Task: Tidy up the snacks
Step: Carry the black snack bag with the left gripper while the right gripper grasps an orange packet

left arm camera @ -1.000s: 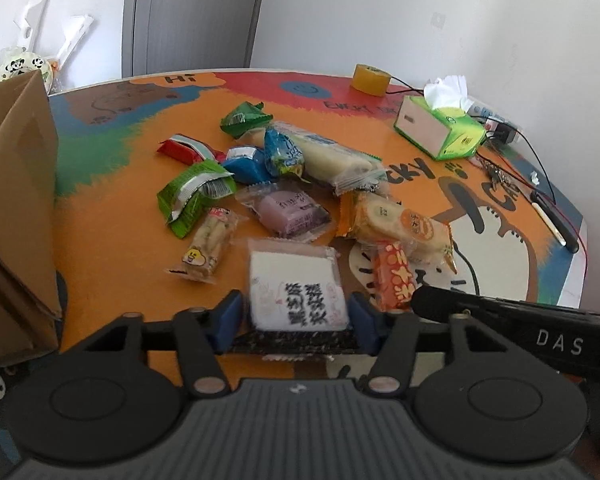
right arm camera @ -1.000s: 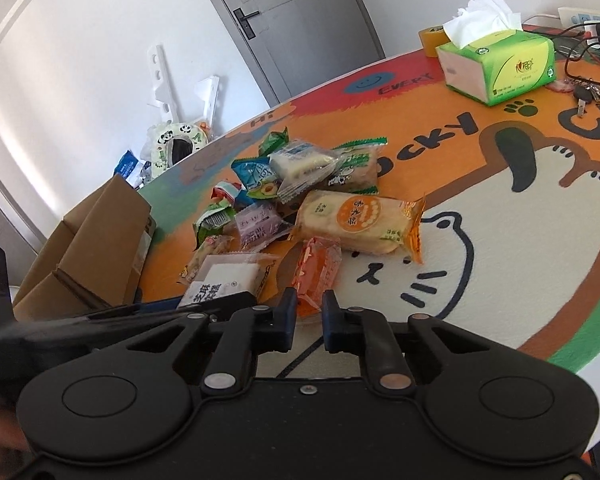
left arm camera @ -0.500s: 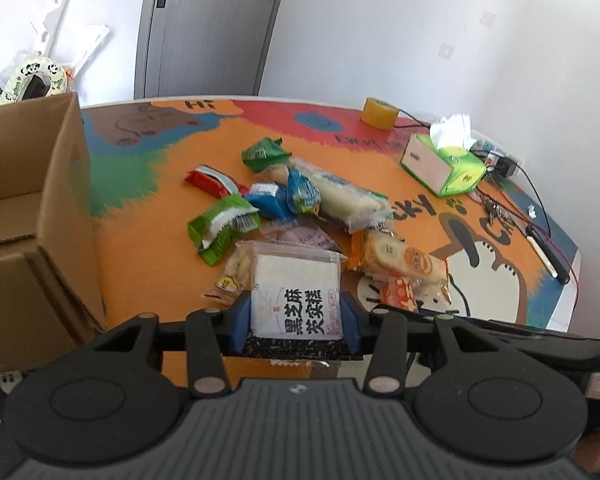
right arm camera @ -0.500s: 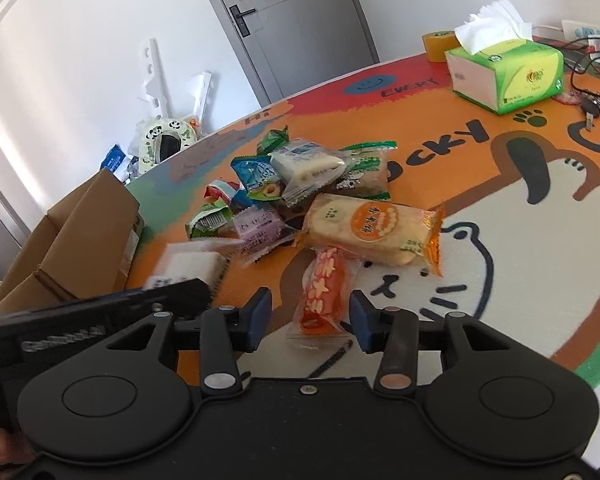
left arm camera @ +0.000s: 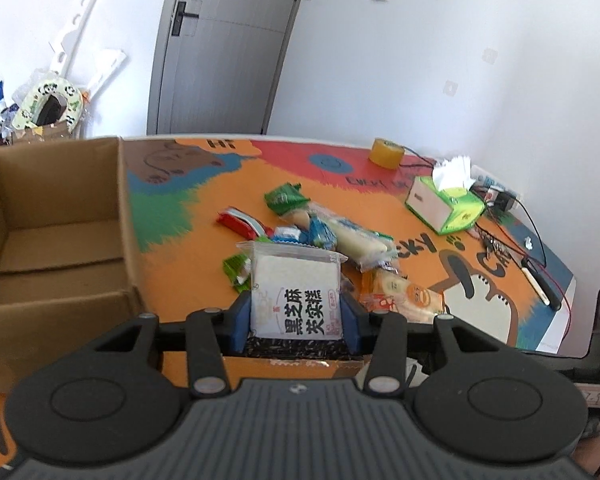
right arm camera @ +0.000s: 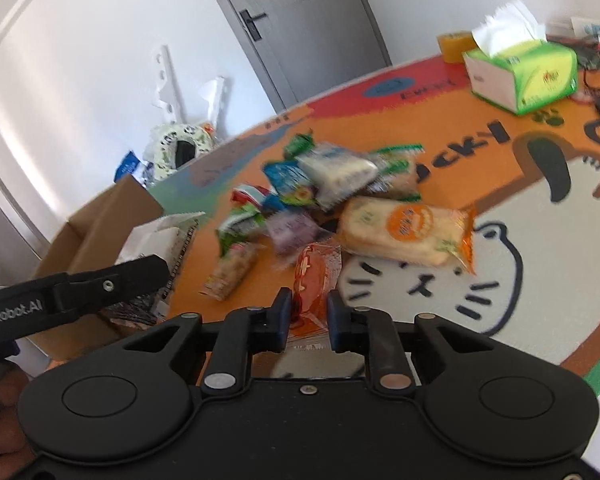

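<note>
A: Which step is in hand?

B: I am carrying the white sesame-cake packet (left arm camera: 296, 292) in my left gripper (left arm camera: 297, 322). Its blue fingers (left arm camera: 242, 320) are pinching the packet from both sides, and the packet is standing upright between them, lifted off the mat (left arm camera: 188, 248). The open cardboard box (left arm camera: 60, 216) is sitting at the mat's left edge, just beside the packet. I judge this to be the transfer leg of packing snacks into that box.

A: And the other tool?

B: My right gripper (right arm camera: 307, 320) is working at the near edge of the snack pile (right arm camera: 332, 200), its jaws standing either side of the orange-red packet (right arm camera: 316, 276). They are standing narrow, close against the wrapper, but the view is blurred and I cannot tell whether they are truly gripping it or only bracketing it. The packet's near end is lying between the fingers; the rest is reaching toward the big orange-labelled cake packet (right arm camera: 404, 228), which is lying just beyond it.

A: What is the next move asking for?

B: For the left, I am thinking a swing over the box's right wall, then a release above the floor of the box; the wall is tall, so the packet needs height. For the right, I am wanting a firm pinch before any lift, since the wrapper looks slick and thin.

A: Anything else on the mat?

B: A tissue box (left arm camera: 444, 208) and tape roll (left arm camera: 387, 153) near the far right corner, well apart from the pile.
</note>
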{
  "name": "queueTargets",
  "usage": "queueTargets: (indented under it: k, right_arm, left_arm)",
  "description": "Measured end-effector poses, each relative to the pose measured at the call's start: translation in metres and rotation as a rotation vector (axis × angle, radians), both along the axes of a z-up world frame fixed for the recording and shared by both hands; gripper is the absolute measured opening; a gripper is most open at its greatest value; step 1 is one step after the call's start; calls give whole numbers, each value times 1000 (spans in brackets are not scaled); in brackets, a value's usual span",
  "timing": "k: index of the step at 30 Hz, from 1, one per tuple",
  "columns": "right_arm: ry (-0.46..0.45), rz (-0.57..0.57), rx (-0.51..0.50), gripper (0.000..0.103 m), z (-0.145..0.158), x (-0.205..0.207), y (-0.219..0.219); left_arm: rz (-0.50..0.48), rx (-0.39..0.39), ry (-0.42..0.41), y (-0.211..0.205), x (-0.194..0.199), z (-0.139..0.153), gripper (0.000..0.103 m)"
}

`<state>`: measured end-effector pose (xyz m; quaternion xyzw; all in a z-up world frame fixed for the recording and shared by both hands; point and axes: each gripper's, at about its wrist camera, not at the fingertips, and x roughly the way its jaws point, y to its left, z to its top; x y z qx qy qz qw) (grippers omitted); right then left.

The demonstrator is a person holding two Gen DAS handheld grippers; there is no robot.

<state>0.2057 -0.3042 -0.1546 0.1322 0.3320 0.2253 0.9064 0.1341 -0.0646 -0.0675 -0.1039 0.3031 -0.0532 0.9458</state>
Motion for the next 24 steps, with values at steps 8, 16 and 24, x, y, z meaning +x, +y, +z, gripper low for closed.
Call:
queueTargets:
  k: [8,16,24]
  right_arm:
    - [-69,44,8,20,28,-13,21]
    - [-126,78,0,20,49,-25,42]
    - [-159,119,8,20,63,-31,64]
  left_arm:
    - [49,-4,-61,23,-18,21,45]
    - [101,-11,-113,49,-37,37,45]
    - [189,-3,-162,84,-52,52,45]
